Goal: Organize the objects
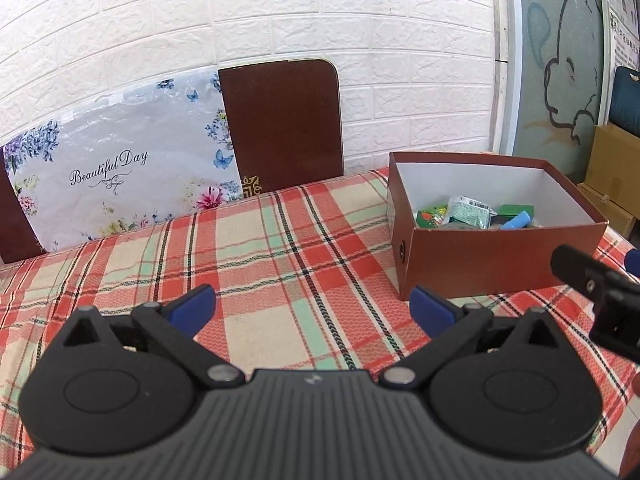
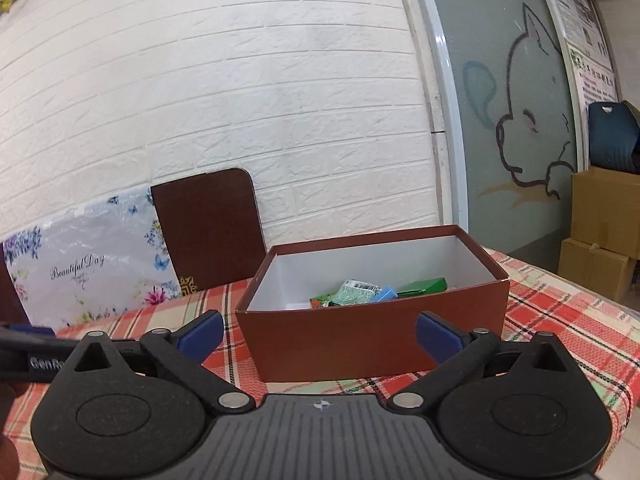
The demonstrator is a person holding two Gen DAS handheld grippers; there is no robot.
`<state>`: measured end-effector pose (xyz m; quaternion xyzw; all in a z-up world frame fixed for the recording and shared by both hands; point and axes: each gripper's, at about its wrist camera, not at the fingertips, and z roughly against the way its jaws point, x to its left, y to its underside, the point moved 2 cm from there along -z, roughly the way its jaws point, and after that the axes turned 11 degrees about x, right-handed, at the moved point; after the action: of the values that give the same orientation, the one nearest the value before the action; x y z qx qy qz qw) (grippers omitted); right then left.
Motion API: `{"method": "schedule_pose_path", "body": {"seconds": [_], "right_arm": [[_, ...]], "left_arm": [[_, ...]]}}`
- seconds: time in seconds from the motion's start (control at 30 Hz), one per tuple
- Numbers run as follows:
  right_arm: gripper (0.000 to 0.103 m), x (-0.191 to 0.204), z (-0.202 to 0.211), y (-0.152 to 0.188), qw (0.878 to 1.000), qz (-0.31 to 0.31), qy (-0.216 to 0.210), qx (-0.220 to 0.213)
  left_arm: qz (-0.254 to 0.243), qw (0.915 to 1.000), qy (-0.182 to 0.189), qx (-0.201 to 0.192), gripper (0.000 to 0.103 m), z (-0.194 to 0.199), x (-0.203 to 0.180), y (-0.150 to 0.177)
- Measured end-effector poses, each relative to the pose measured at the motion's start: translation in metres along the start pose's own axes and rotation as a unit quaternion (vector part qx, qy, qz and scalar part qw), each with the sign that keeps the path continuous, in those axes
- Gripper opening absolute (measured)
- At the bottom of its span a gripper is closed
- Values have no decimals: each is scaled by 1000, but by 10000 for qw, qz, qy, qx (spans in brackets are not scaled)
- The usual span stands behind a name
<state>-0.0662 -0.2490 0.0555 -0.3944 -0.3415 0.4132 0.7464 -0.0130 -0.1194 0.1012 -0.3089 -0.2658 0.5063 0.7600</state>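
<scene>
Your left tongs [image 1: 312, 306] stand wide open with nothing between the blue pads [image 1: 192, 306], hovering over the bare plaid cloth of the bench [image 1: 260, 248]. Your right tongs [image 2: 320, 332] are spread just as wide and empty, facing the near long wall of the brown box [image 2: 372, 336], which sits towards the bench's far right corner. Inside the box lie the small objects [image 2: 360, 292]: a green packet, a pale wrapped packet with a barcode, a blue piece and a green carton, gathered against the near wall. A floral board [image 1: 120, 168] and a dark brown panel [image 1: 284, 124] lean on the white brick wall behind the far edge.
</scene>
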Motion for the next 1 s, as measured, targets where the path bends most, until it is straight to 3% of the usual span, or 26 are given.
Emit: {"method": "schedule_pose_path", "body": {"seconds": [0.33, 0.53, 0.8, 1.0], "right_arm": [[102, -6, -2, -2, 9998, -174, -116, 33], [102, -6, -2, 0, 9998, -179, -105, 40], [102, -10, -4, 3, 9998, -178, -82, 74], [102, -15, -5, 3, 9997, -213, -63, 93]], "left_arm": [[-85, 9998, -190, 64, 103, -1, 0, 4], [-259, 9982, -544, -42, 103, -1, -6, 7], [-311, 9985, -450, -27, 103, 2, -11, 10], [-479, 9968, -640, 78, 103, -2, -19, 12]]}}
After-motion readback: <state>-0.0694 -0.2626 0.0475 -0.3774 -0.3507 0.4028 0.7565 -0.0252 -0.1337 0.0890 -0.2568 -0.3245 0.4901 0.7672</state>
